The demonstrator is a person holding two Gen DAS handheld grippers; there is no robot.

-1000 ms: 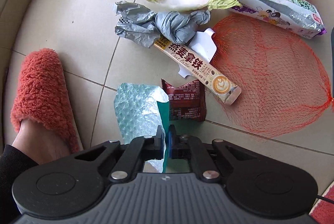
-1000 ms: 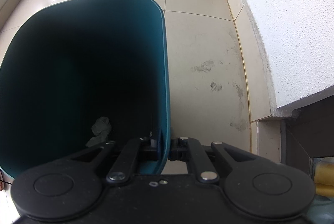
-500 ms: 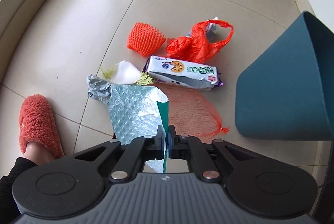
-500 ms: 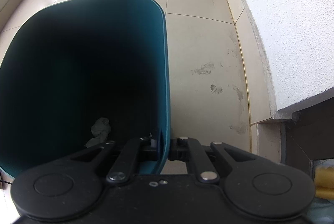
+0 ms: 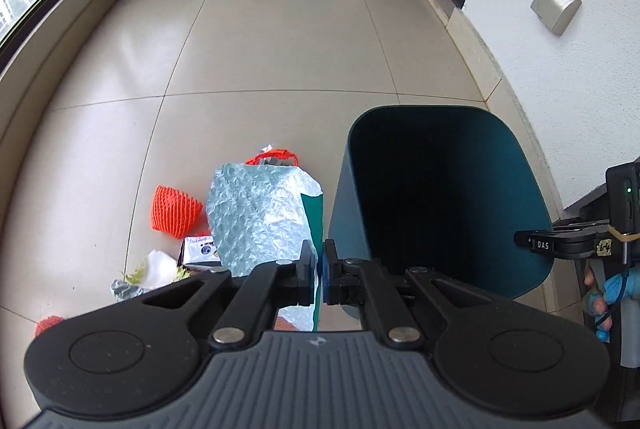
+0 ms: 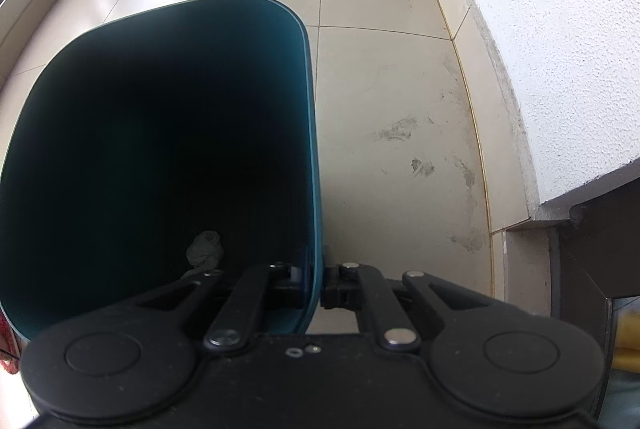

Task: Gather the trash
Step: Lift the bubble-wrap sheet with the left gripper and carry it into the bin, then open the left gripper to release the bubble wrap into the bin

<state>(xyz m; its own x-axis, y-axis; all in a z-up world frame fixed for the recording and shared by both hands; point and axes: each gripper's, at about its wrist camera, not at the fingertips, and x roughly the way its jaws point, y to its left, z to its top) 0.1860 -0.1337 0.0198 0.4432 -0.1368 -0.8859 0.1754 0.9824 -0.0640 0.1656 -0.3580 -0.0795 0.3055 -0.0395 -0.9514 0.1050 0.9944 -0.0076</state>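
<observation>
The left gripper (image 5: 319, 271) is pressed together on a bubble-wrap mailer (image 5: 256, 217), held above the tiled floor (image 5: 280, 61) just left of the teal bin (image 5: 520, 189). The right gripper (image 6: 316, 281) pinches the bin's right-hand rim (image 6: 314, 157) (one finger inside, one outside). A crumpled grey scrap (image 6: 205, 249) lies inside the bin, near its right wall. On the floor left of the bin lie an orange foam net (image 5: 174, 213), a snack packet (image 5: 200, 249), a cabbage leaf (image 5: 156, 269) and an orange plastic bag (image 5: 274, 155).
</observation>
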